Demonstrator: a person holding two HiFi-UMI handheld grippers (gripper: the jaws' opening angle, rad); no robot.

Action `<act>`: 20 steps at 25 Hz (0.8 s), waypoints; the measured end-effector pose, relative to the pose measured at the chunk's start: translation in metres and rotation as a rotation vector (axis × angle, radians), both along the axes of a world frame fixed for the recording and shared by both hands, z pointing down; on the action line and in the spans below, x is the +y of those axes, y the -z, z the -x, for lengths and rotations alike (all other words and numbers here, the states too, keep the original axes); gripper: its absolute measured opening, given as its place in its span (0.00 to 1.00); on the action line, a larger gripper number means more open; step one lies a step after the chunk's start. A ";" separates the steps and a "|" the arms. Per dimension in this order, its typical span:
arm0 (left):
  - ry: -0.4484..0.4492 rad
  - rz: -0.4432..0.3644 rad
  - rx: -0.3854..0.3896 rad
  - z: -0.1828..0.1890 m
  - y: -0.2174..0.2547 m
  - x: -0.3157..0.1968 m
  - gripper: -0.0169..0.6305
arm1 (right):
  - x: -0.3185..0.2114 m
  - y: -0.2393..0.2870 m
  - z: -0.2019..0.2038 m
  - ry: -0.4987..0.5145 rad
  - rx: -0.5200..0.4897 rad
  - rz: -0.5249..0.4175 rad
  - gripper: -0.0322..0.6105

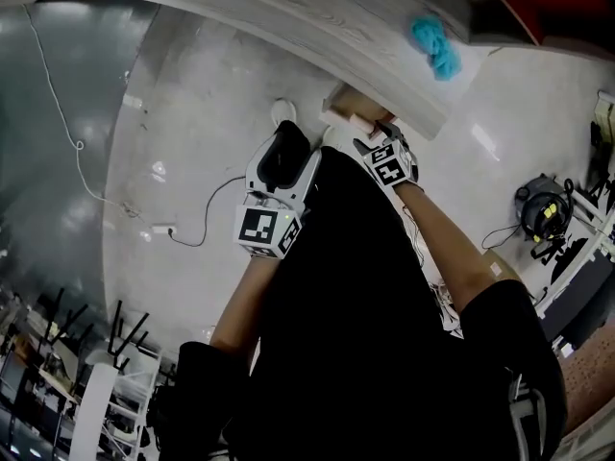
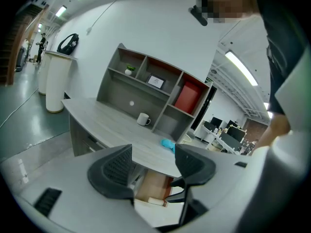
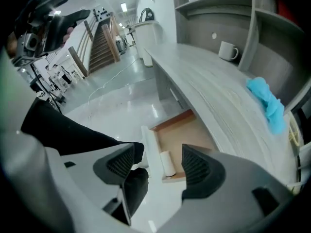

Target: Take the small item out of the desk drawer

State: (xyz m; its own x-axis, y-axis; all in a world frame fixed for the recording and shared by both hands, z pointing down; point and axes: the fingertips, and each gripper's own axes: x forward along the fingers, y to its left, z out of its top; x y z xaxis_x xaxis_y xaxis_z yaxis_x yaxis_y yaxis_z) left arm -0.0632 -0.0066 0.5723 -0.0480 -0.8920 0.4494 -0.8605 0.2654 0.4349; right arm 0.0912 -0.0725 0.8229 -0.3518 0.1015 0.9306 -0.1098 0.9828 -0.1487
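Note:
The desk drawer (image 3: 182, 130) stands pulled out under the grey desktop (image 3: 214, 96), its white front (image 3: 149, 149) towards me. A small white roll-shaped item (image 3: 168, 163) lies inside against the front; it also shows as the roll (image 2: 156, 201) in the left gripper view. My right gripper (image 3: 158, 166) is open, its jaws spread just above the roll and drawer front, holding nothing. In the head view the right gripper (image 1: 377, 140) sits at the drawer (image 1: 341, 104). My left gripper (image 1: 279, 154) hangs a little back, open and empty (image 2: 153, 171).
A blue cloth (image 3: 267, 103) and a white mug (image 3: 227, 50) lie on the desktop. A grey shelf unit (image 2: 146, 81) with a red box (image 2: 187, 96) stands at the desk's back. Cables (image 1: 192, 229) run over the glossy floor, and a vacuum (image 1: 543, 209) stands at the right.

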 end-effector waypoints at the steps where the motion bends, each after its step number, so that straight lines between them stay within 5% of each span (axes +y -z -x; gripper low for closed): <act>1: 0.012 0.011 0.009 0.000 -0.005 0.005 0.42 | 0.001 -0.008 -0.001 0.011 0.017 0.007 0.51; 20: 0.058 0.046 0.037 -0.002 -0.044 0.002 0.42 | -0.018 -0.111 0.002 0.142 0.155 0.006 0.48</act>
State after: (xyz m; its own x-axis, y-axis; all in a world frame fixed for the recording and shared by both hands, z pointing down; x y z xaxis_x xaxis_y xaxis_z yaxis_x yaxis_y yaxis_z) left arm -0.0610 -0.0043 0.6167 -0.0816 -0.8667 0.4921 -0.8267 0.3347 0.4524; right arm 0.0892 -0.0901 0.9341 -0.1860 0.1457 0.9717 0.0074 0.9891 -0.1469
